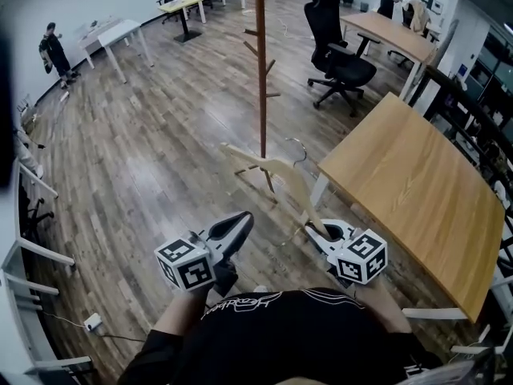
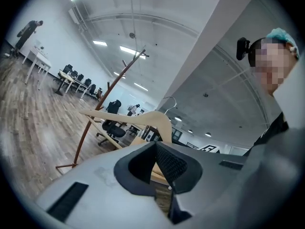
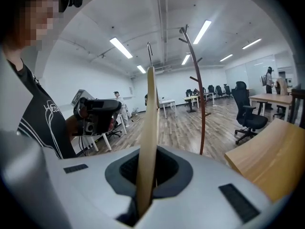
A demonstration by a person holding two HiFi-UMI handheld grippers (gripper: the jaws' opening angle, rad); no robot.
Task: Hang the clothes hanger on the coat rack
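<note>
The tall brown coat rack (image 1: 261, 70) stands on the wood floor ahead of me, its pegs bare. A pale wooden clothes hanger (image 1: 272, 171) with a metal hook hangs in the air in front of it, short of the pole. My right gripper (image 1: 314, 233) is shut on the hanger's right end. In the right gripper view the hanger (image 3: 148, 128) rises edge-on from between the jaws, with the coat rack (image 3: 198, 80) beyond it. My left gripper (image 1: 236, 227) is beside it at the left, shut and empty. The left gripper view shows the hanger (image 2: 143, 120) and the coat rack (image 2: 102, 109) behind it.
A long wooden table (image 1: 417, 183) stands close on the right. A black office chair (image 1: 341, 58) sits beyond it, right of the rack. White tables and a person (image 1: 54, 54) are far off at the left. A power strip (image 1: 93, 322) lies on the floor near left.
</note>
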